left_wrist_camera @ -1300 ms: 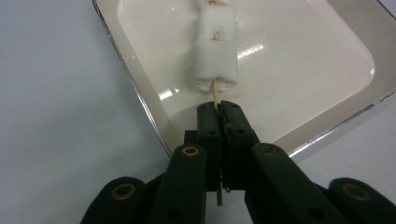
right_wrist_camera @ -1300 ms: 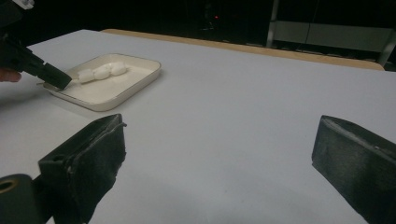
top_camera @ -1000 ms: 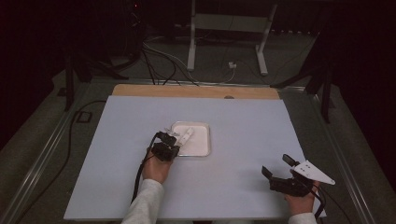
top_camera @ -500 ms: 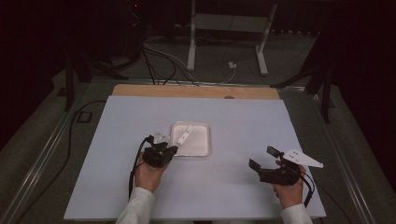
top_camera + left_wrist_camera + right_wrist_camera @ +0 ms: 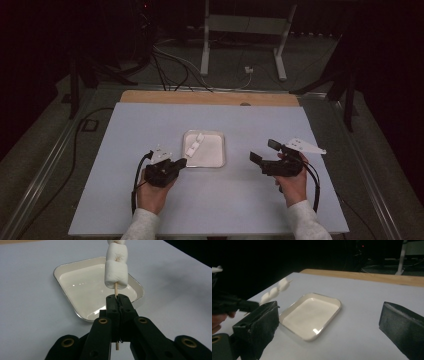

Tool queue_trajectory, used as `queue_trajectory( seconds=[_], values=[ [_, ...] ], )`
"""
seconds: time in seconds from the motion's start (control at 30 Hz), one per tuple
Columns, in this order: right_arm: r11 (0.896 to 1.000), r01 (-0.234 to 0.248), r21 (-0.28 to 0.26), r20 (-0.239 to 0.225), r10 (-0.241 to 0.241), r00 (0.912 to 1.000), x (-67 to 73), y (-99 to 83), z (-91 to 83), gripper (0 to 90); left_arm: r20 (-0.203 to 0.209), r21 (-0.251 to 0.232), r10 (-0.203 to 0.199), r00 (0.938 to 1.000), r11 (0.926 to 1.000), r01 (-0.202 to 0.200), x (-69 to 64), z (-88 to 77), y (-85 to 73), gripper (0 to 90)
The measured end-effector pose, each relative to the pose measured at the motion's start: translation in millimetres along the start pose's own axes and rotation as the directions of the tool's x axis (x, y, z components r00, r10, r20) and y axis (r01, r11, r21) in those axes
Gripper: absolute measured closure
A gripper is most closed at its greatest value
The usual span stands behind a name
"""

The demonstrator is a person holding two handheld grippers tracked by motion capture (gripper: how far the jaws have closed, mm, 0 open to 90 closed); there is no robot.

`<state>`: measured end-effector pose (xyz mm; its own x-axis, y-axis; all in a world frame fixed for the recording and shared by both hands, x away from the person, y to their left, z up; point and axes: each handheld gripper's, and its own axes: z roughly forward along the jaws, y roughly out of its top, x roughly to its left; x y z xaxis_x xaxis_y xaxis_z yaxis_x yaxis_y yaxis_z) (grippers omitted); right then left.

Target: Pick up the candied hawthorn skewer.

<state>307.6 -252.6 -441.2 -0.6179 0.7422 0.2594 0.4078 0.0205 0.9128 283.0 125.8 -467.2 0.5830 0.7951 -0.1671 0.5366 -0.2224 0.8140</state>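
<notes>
Left gripper (image 5: pixel 117 298): fingers (image 5: pixel 111 305) clamped on a thin wooden skewer (image 5: pixel 115 289) threaded with white marshmallows (image 5: pixel 116 275), held above the near edge of a white tray (image 5: pixel 217 161). Right gripper (image 5: pixel 264 151): fingers (image 5: pixel 259 322) spread wide, nothing between them, apparently just above the pale tabletop (image 5: pixel 125 130), right of the tray. Marshmallow stack (image 5: pixel 194 145) over the tray's left half in the high view.

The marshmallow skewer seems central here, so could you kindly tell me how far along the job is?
Done: marshmallows are threaded on the skewer, and the left claw is shut on the stick. In hand: the skewer is held above the near edge of the white tray, which looks empty. The right claw is open, holding nothing. Left, I'd guess: putting the skewer down, perhaps in the tray.
</notes>
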Motion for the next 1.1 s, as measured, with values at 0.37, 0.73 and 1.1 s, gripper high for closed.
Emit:
queue_trajectory(
  seconds=[0.37, 0.73, 1.1],
  values=[
    [1.000, 0.023, 0.004, -0.032, -0.023, 0.9992, 10.1, 28.1, 25.9, 2.6, -0.003, -0.065, 0.001, 1.0000, 0.9979, -0.001, 0.7, -18.2, -12.8, 90.0],
    [1.000, 0.014, 0.023, -0.087, -0.012, 0.9961, 23.0, 46.0, 55.8, 2.6, 0.009, -0.120, 0.029, 0.9995, 0.9924, -0.028, -1.4, -25.7, -17.2, 90.0],
    [0.996, -0.083, 0.043, -0.171, 0.089, 0.9812, 34.2, 48.7, 87.6, 2.6, 0.016, -0.138, 0.047, 0.9988, 0.9895, -0.044, -3.5, -25.9, -16.8, 90.0]
  ],
)
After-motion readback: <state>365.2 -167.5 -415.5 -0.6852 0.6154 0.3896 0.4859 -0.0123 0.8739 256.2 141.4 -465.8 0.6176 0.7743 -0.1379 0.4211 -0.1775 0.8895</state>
